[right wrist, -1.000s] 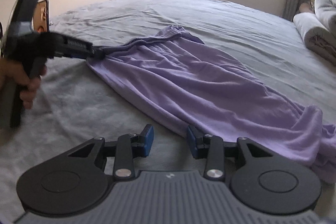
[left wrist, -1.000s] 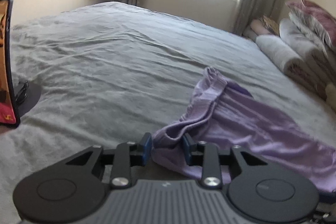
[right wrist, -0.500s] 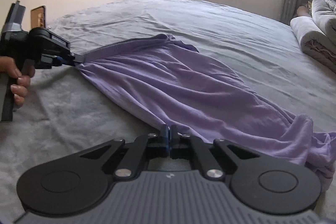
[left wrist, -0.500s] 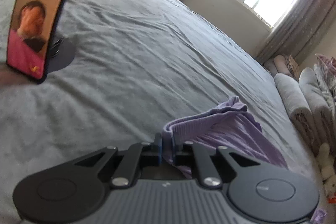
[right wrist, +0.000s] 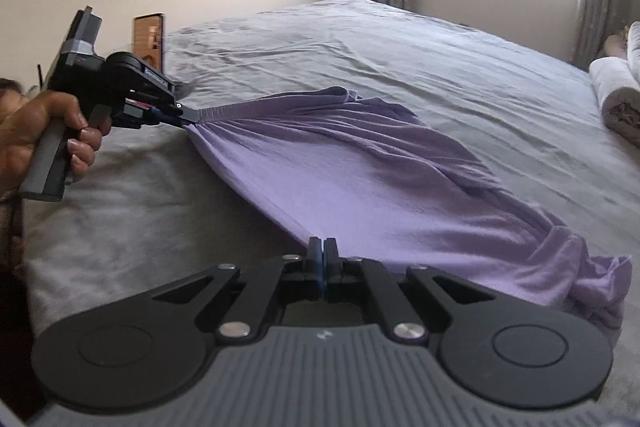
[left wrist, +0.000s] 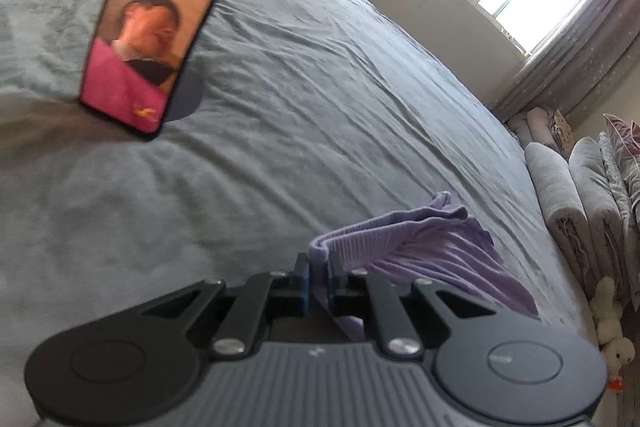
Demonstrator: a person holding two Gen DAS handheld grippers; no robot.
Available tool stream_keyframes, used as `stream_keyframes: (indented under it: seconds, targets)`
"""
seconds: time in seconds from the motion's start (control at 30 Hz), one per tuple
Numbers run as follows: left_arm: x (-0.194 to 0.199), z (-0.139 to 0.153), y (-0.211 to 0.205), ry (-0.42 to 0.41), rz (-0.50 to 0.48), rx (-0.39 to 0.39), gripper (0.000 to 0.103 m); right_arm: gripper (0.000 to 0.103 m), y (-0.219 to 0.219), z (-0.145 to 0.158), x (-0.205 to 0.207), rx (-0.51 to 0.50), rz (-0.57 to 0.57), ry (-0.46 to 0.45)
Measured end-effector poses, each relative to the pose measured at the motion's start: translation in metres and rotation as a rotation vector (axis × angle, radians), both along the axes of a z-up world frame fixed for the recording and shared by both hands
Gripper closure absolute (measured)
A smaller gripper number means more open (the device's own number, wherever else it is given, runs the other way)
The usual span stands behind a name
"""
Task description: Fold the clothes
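Lilac jersey garment with a ribbed elastic waistband (right wrist: 360,163), long and loose, spread lengthways over the grey bedspread (right wrist: 440,59), pulled off the cover at the near edge and bunched into a heap at the far right end. Left gripper (left wrist: 318,283) pressed together on the waistband corner, ribbed band pinched between the blue pads and rising out of them; same gripper visible at the left in the right wrist view (right wrist: 188,117), gripped by a hand (right wrist: 44,135), cloth drawn taut away from it. Right gripper (right wrist: 319,259) pressed fully together at the near long edge of the garment, about midway along; thin hem apparently nipped between the blue pads, though hard to confirm from this angle. Phone with a lit screen (left wrist: 168,15) propped upright at the far left of the bed; rolled grey bedding (left wrist: 568,211) stacked along the right side.

Progress, as a judgement: early. Done so far: two holds taken and the near edge tensioned. Left to do: smoothing the bunched right end, then every fold, none yet visible, with no layer doubled over another.
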State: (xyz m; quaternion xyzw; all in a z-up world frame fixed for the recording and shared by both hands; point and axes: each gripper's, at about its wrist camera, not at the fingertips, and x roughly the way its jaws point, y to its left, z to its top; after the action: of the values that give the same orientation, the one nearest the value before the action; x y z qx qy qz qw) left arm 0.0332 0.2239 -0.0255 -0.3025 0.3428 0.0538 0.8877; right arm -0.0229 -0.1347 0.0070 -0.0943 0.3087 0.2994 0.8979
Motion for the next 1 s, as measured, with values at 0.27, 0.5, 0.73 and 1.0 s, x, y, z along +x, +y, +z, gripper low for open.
stream_keyframes:
  seconds: [0.27, 0.5, 0.73, 1.0]
  targets:
    - [-0.042, 0.005, 0.011, 0.014, -0.034, 0.065, 0.095, 0.102, 0.01, 0.004, -0.022, 0.027, 0.093, 0.037]
    - [-0.062, -0.002, 0.021, 0.051, -0.058, 0.105, 0.095, 0.102, 0.027, -0.008, -0.037, -0.006, 0.16, 0.089]
    - [-0.059, 0.001, 0.012, 0.07, -0.062, 0.163, 0.092, 0.102, 0.044, -0.031, -0.036, -0.1, 0.152, 0.129]
    - [-0.064, 0.022, -0.004, 0.008, -0.041, 0.228, 0.066, 0.073, 0.034, -0.014, -0.027, -0.048, 0.087, 0.143]
